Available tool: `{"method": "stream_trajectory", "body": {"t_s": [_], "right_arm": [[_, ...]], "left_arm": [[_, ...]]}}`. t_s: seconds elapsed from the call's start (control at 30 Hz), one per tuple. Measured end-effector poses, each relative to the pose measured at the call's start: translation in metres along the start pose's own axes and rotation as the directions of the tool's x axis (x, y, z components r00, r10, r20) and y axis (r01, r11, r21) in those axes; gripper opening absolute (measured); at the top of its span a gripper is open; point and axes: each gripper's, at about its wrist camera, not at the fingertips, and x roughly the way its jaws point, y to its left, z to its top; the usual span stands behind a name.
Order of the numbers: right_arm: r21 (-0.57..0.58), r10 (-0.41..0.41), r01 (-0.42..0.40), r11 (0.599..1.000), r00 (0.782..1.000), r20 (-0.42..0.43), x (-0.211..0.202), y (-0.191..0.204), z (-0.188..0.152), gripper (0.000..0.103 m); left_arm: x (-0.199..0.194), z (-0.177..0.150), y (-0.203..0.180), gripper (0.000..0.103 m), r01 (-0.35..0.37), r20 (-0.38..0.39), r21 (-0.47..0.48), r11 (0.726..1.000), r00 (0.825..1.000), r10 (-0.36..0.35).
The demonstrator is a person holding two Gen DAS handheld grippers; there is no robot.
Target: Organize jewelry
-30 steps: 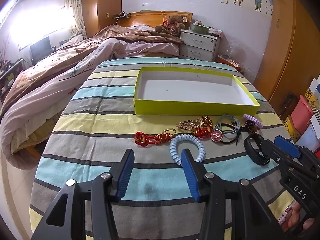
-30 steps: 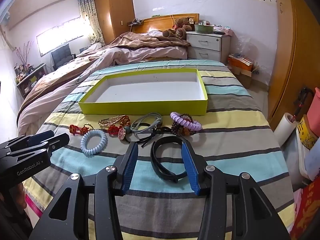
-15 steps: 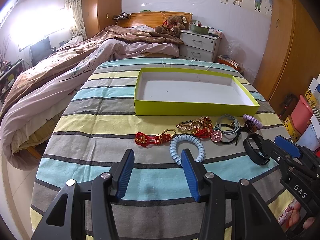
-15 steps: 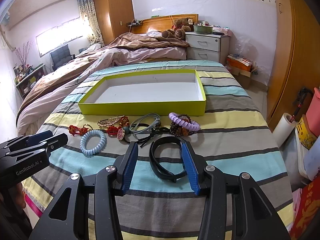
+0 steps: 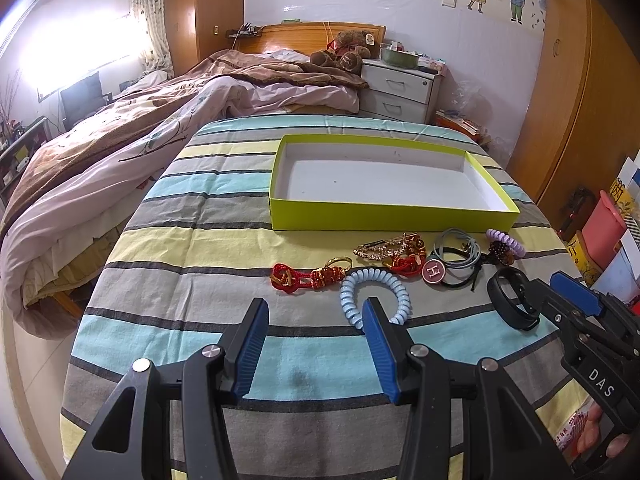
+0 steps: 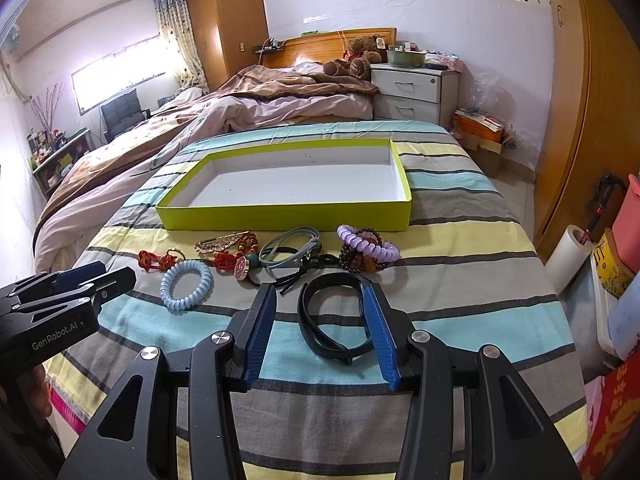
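Wide apart, both pairs of fingers, empty: right gripper [image 6: 320, 330] straddling black band [image 6: 334, 320], left gripper [image 5: 316, 346] beside blue coil [image 5: 374, 294].

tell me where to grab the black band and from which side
Take the black band across its far curved end, coming straight down from above. It lies flat on the striped sheet as an open loop, so one finger can drop inside and one outside. The open right gripper hangs almost over it; its near end looks doubled and thicker.
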Motion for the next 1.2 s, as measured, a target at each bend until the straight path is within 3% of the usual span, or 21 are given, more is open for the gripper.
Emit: {"method": "stream_trajectory", "body": {"t_s": [1.2], "right_arm": [[0.0,0.0,0.0,1.0,1.0,-0.001,0.0003,-0.0013,0.0011,0.047]], "left_arm": [[0.0027,0.0013,-0.0006,0.049,0.003,-0.006,0.0,1.0,1.0,-0.003]]}}
